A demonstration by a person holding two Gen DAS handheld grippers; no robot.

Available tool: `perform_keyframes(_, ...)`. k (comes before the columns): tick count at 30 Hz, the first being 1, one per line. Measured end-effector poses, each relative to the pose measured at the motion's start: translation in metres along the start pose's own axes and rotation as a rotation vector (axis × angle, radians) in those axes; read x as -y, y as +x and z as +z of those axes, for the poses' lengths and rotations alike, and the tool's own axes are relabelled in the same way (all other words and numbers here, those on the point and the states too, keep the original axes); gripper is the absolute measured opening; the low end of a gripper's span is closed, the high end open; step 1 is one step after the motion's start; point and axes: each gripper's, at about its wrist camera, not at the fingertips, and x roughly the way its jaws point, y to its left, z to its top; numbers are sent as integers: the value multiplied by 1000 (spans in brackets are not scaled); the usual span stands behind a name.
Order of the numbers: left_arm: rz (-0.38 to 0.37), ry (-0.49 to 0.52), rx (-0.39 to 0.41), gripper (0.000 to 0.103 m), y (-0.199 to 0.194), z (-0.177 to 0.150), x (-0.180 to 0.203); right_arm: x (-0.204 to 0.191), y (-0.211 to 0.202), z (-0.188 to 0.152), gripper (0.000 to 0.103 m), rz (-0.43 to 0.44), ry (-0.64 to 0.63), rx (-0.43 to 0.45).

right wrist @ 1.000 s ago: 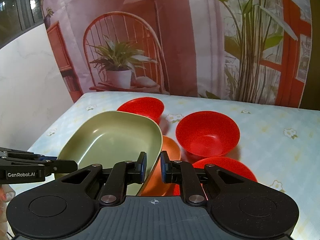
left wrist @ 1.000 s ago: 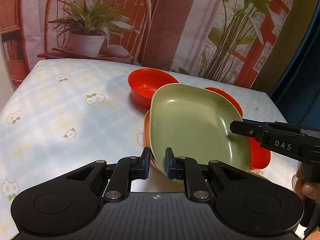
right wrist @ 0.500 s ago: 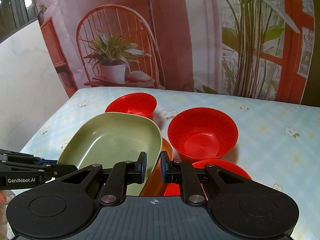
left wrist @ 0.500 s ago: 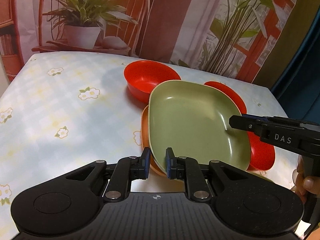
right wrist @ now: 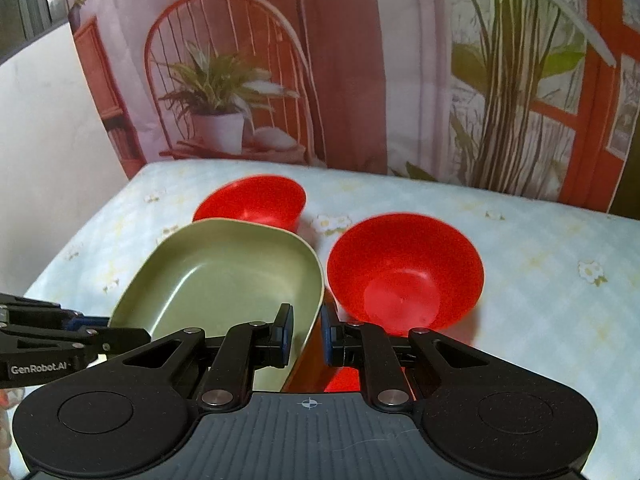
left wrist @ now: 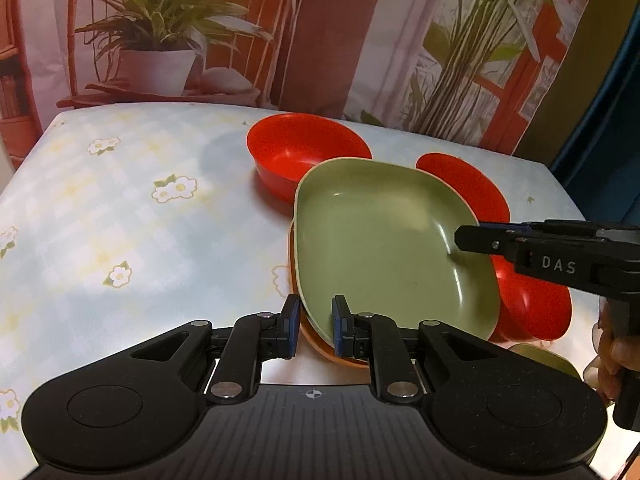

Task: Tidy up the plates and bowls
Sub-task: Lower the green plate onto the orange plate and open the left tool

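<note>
A green squarish plate [left wrist: 384, 248] lies stacked on an orange plate [left wrist: 320, 344]. My left gripper [left wrist: 314, 320] is shut on the near rim of both plates. My right gripper [right wrist: 306, 332] is shut on the opposite rim of the green plate [right wrist: 224, 276]; in the left wrist view it shows at the plate's right edge [left wrist: 472, 238]. Three red bowls stand around the plates: one far [left wrist: 304, 152], one right behind [left wrist: 464, 184] and one near right [left wrist: 532, 304]. The right wrist view shows the far bowl [right wrist: 256, 204] and a bigger one [right wrist: 404, 272].
The table has a pale floral cloth [left wrist: 100, 220]. A printed backdrop with a chair and plants hangs right behind the table [left wrist: 320, 40]. A green dish edge [left wrist: 548, 360] shows at the near right, beside the person's hand.
Both grippers have kept their hold on the plates. The views have shifted a little: the plates sit slightly lower and nearer the bowls than a second ago.
</note>
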Motion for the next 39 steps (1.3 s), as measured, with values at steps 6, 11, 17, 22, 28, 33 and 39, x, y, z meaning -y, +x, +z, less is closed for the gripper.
perform_keyframes(6,-2,-8,-12,20,5,-3,-3,1,13,-4,14,-10,-4,-34)
perform_keyframes(11,-10,-4,-14,23,4,-3,-1,-1,19,-3,14,-29,-22,-53)
perform_keyframes(17,-9,-4,-10,23,3,-2,-3,-3,20,-3,15,-37,-36,-62)
perform_keyframes(22,-4,-14,16,23,-5,-1,-7,-4,20,-4,20,-42,-48,-68)
perform_keyframes(28,8,-58,46,24,-4,5,-19,-6,22,-4,20,-54,-56,-71)
perform_keyframes(33,12,-73,42,27,3,4,-23,-6,22,-5,20,-62,-62,-75)
perform_keyframes(39,6,-98,33,34,10,2,-30,-7,23,-4,20,-74,-75,-76)
